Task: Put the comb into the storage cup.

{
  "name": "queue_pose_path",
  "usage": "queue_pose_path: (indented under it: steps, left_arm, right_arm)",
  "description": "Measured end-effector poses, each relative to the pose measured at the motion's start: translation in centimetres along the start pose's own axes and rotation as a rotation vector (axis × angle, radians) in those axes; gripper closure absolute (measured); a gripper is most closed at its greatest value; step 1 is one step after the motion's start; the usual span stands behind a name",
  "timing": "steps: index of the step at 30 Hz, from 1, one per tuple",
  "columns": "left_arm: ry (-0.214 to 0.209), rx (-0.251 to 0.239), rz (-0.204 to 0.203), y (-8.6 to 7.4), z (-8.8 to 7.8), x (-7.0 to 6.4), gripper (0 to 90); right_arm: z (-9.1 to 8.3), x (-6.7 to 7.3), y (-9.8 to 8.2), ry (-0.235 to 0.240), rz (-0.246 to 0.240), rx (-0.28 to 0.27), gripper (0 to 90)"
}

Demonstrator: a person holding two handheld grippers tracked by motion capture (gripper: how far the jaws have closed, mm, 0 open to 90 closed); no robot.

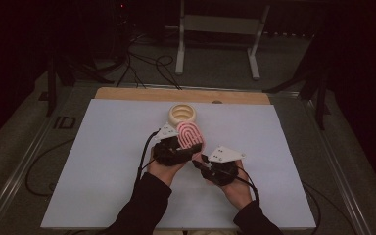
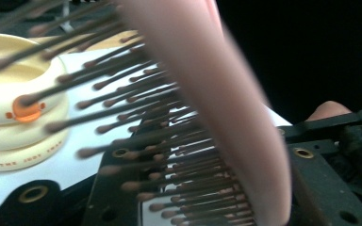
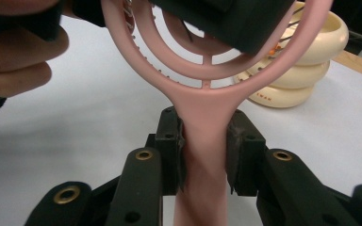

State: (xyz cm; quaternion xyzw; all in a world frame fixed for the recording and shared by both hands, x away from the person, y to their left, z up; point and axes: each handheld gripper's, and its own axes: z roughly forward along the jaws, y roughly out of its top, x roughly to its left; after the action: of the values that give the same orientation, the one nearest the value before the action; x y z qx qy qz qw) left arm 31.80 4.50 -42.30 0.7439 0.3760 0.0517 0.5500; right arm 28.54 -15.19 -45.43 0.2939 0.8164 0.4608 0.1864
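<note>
Near the middle of the white table (image 1: 103, 161), we hold a pink hairbrush (image 1: 190, 135) up off the surface between our two grippers. Our right gripper (image 1: 206, 165) has its jaws closed narrow on the brush's handle: from the right gripper view, the handle (image 3: 205, 141) runs straight up between the two black pads, which press on it from both sides, and the looped pink head (image 3: 207, 66) spreads out just above them. Our left gripper (image 1: 186, 147) sits farther along the brush, at the head. From the left gripper view, the pink frame (image 2: 217, 94) crosses the picture on a slant with its brown bristles (image 2: 136, 117) pointing towards the left, and the jaws lie on either side of the head, drawn in on it. Beyond the brush, towards the far edge of the table, stands a cream ringed holder (image 1: 182, 114) with an orange mark (image 2: 26, 109) on its side; it stands apart from the brush and from both grippers. A wooden strip (image 1: 127, 94) runs along the table's far edge.
</note>
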Motion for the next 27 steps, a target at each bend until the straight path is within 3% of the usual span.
queue_pose_path:
  steps: [5,10,17,20,21,27]
  left_arm:
    - [-0.021,-0.004,-0.017,0.1,0.0,-0.1,62.5]
    - [-0.023,-0.009,-0.008,0.3,-0.1,-0.3,63.4]
    - [0.012,-0.011,0.01,0.6,-0.3,-0.3,63.9]
    - [0.02,-0.019,0.009,0.6,-0.4,-0.2,64.0]
    - [0.023,-0.02,0.007,0.7,-0.5,-0.1,64.0]
    - [0.041,-0.03,0.007,0.9,-1.1,0.2,64.0]
  right_arm:
    - [0.1,-0.2,-0.1,0.005,0.015,-0.001,69.6]
    - [0.0,-0.4,-0.1,0.014,0.024,-0.013,68.4]
    - [-0.4,-0.7,0.1,0.024,0.046,-0.027,55.5]
    - [-0.4,-0.8,0.1,0.021,0.049,-0.021,48.0]
    - [-0.5,-0.9,0.1,0.016,0.058,-0.023,39.4]
    - [-0.6,-1.2,0.2,-0.011,0.099,-0.02,12.9]
